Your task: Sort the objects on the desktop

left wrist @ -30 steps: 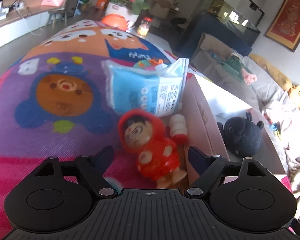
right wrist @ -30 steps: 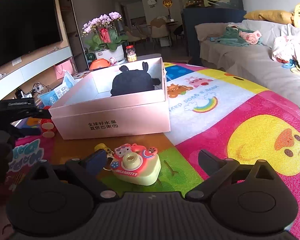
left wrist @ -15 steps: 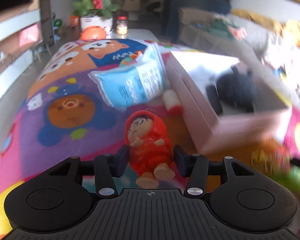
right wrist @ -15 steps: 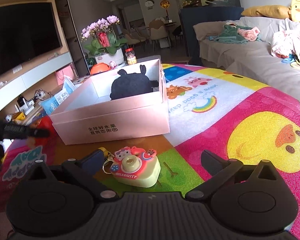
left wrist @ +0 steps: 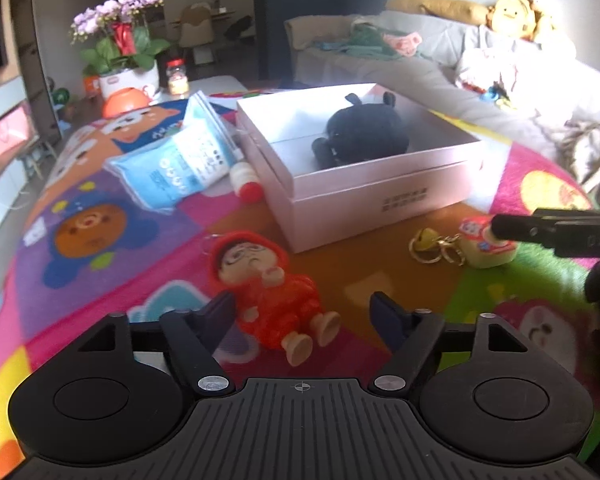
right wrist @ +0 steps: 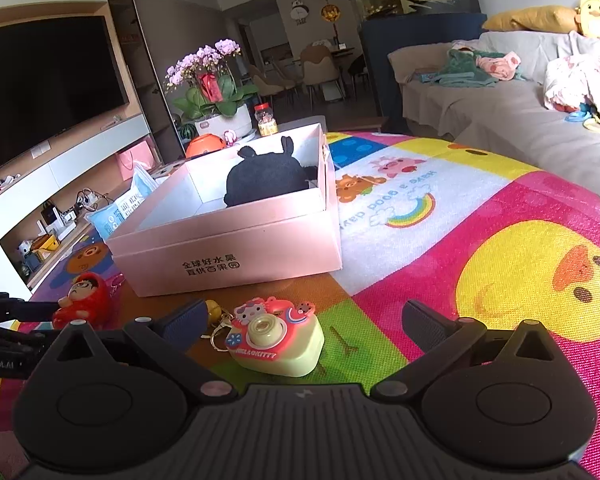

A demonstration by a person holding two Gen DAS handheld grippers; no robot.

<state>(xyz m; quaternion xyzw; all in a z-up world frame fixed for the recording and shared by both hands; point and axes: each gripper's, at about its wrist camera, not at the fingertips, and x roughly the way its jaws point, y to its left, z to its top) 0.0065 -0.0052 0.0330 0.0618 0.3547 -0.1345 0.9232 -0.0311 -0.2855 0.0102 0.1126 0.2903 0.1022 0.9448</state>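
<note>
A red hooded doll (left wrist: 268, 288) lies on the colourful mat, between the fingers of my open left gripper (left wrist: 304, 312); it touches neither pad clearly. It also shows in the right wrist view (right wrist: 86, 300). A pink box (left wrist: 380, 200) holds a black plush toy (left wrist: 364, 132). A Hello Kitty toy camera (right wrist: 276, 336) with a keychain and bell (right wrist: 214, 312) lies between the fingers of my open right gripper (right wrist: 304, 324). The box (right wrist: 236, 252) stands just beyond it.
A blue tissue pack (left wrist: 176, 164) and a small white-and-red bottle (left wrist: 246, 180) lie left of the box. A flower pot (left wrist: 128, 52) and jar (left wrist: 178, 78) stand at the far edge. A sofa (right wrist: 520, 120) with clothes runs along the right.
My left gripper swung round toward the box, closed on the red doll half a second ago, and now stands open with the doll lying between its fingers. The right gripper barely moved.
</note>
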